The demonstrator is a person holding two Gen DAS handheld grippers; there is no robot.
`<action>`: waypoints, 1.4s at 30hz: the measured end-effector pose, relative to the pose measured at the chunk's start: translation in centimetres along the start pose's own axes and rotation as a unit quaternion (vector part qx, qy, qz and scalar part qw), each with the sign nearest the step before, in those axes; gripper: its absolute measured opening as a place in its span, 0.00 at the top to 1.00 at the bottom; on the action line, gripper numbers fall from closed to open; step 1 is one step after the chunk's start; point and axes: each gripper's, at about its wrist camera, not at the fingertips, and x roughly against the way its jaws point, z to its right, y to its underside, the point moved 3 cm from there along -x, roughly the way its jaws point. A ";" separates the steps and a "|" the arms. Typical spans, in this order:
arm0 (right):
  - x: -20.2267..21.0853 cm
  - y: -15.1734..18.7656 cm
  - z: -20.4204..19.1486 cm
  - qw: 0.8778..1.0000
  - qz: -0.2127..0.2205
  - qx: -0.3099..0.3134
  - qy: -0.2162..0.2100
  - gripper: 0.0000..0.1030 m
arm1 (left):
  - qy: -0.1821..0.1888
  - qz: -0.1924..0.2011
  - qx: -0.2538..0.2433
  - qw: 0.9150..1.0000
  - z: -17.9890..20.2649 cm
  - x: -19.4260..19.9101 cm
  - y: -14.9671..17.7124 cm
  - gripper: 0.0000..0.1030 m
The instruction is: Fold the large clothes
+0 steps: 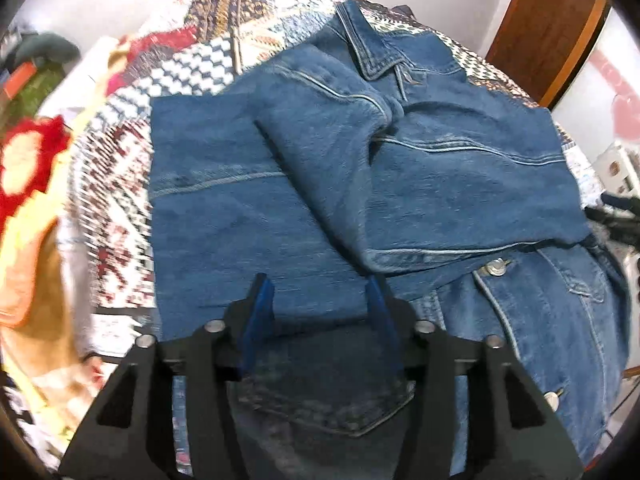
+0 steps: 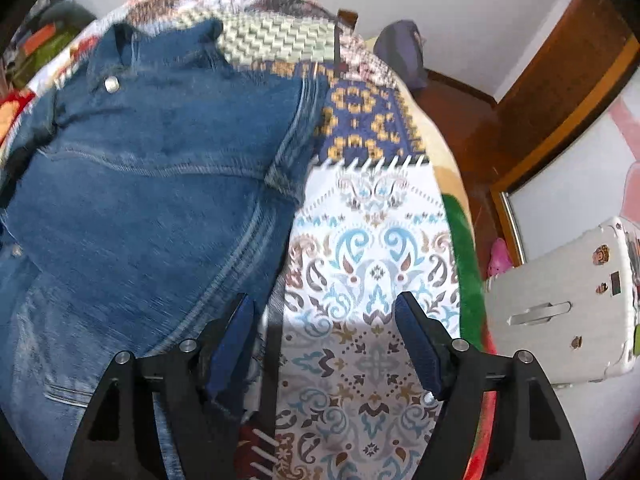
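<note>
Standing open and empty, left tongs (image 1: 320, 304) and right tongs (image 2: 324, 320) hover over the denim jacket (image 1: 360, 184); unpinned, its folded sleeve (image 1: 320, 128) may spring back across the bed (image 2: 372, 240).

**Cloth, metal and wood**

The jacket (image 1: 440, 184) is matt, coarse blue denim with shiny metal buttons (image 1: 495, 267). Under it lies a woven patterned blanket (image 2: 372, 248). Right of the jacket, glossy brown wood trim (image 2: 560, 92); fingers (image 2: 420, 344) carry ribbed blue pads.

White walls (image 2: 460, 8) are rising behind a patterned bedspread (image 2: 372, 240), dark wooden furniture (image 2: 560, 92) is standing right, possibly a door.
</note>
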 end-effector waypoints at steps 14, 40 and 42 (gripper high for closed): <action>2.0 -2.7 -2.8 0.994 0.029 -0.042 -0.093 0.31 | -0.084 0.016 -0.104 0.991 3.1 -4.9 -8.3 0.44; -0.6 -0.5 -2.0 0.991 -0.011 -0.080 -0.105 0.31 | -0.032 0.000 0.078 0.996 -9.0 -1.6 2.4 0.79; -0.6 -0.5 -1.9 0.992 -0.015 -0.077 -0.103 0.31 | -0.032 -0.006 0.084 0.996 -9.9 -0.9 3.0 0.79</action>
